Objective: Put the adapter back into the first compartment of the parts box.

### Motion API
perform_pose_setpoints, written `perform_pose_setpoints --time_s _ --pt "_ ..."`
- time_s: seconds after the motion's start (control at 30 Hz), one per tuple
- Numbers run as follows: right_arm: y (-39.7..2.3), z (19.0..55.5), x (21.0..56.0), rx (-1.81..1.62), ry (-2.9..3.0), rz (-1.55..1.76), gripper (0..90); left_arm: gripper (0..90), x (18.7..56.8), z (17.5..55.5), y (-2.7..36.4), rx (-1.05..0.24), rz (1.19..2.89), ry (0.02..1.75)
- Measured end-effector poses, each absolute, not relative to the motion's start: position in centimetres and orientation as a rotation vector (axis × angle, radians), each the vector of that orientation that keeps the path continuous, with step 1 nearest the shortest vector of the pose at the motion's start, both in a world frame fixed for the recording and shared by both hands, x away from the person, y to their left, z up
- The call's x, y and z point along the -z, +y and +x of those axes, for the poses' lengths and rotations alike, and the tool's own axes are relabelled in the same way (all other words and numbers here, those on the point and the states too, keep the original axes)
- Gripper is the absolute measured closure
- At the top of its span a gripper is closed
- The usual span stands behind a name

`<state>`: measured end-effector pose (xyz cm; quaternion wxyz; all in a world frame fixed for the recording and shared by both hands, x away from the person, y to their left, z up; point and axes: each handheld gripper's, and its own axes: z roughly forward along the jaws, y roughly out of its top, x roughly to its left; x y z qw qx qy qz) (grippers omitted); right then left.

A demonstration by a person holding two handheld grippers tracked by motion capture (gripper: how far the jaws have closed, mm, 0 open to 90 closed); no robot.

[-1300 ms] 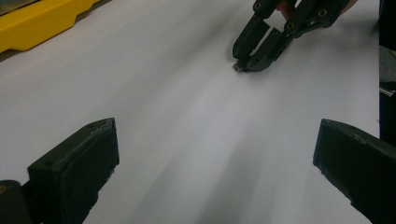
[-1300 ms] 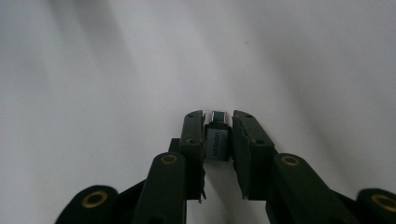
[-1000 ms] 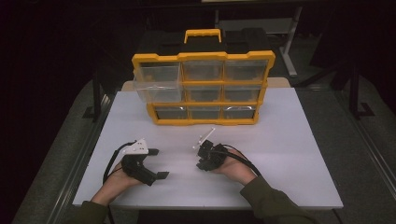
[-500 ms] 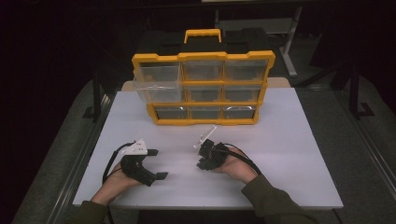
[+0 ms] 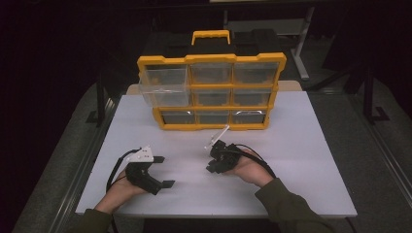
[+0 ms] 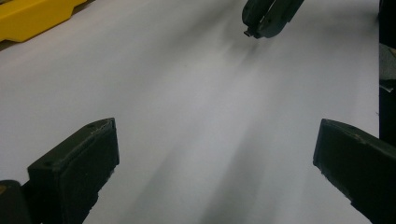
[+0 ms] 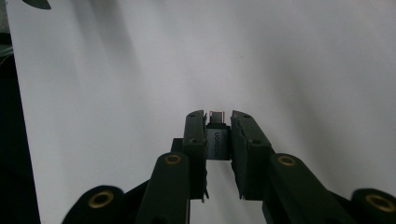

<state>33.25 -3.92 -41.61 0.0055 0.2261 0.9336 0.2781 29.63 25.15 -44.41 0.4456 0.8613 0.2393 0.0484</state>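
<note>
My right gripper (image 7: 217, 116) is shut on a small grey adapter (image 7: 216, 140) with a metal plug end poking out past the pads. In the high view this right gripper (image 5: 212, 167) sits low over the white table (image 5: 301, 145), right of centre, pointing left. The left gripper view catches it far off at the top, with the adapter (image 6: 248, 32) at its tip. My left gripper (image 5: 164, 171) rests near the front left with its jaws wide open and nothing between them, and its own view has bare tabletop between the left gripper's (image 6: 217, 135) two fingers.
A yellow drawer organizer (image 5: 211, 60) with clear drawers and a top handle stands at the back of the table. Its top-left drawer (image 5: 163, 90) is pulled out. A dark floor and metal stands surround the table.
The right gripper has shifted very slightly with the adapter still in it. The left gripper has stayed put.
</note>
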Motion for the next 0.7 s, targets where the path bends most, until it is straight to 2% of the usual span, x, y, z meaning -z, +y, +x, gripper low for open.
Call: perform_pose_setpoints --time_s 0.7 --pt "-5.2 34.5 37.8 -0.861 2.909 0.690 75.4 0.0 44.4 29.6 25.2 -0.111 2.123 0.609"
